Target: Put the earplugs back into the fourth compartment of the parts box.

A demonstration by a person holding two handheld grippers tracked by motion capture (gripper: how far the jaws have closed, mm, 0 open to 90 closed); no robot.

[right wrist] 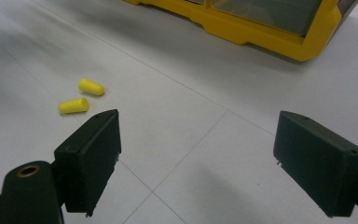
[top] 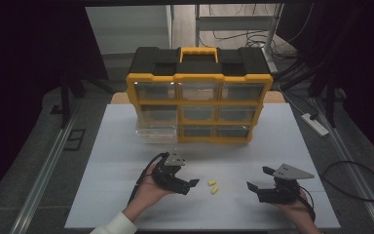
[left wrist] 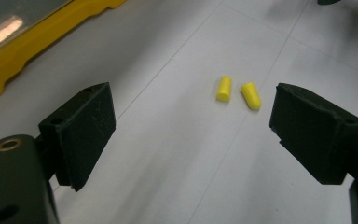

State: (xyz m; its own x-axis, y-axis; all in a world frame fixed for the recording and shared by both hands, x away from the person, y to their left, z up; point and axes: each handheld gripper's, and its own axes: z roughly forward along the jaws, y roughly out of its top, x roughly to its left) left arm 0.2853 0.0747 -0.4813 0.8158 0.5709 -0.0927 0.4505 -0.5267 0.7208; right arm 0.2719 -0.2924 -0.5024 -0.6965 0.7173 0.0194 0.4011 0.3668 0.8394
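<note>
Yellow foam was the whole story here: two little earplugs (top: 213,186) lay on the white table (top: 102,195) between the two claws, almost touching each other. The left gripper (top: 191,184) sat just beside them with its jaws spread wide and nothing in them, and in the left gripper view the plugs (left wrist: 238,93) were ahead, a bit toward the right-hand jaw. The right gripper (top: 253,187) was farther off, also wide open and empty.

My guess was the next step was picking one up, probably with the left. Foam squashes and rolls, so I'd have lined the jaws across one plug's length, come straight down, and closed gently so the neighbour didn't get knocked.

Farther back stood the yellow-and-black organizer (top: 199,97), with one clear drawer (top: 153,131) at lower left pulled out, which looked like the likely drop spot.
</note>
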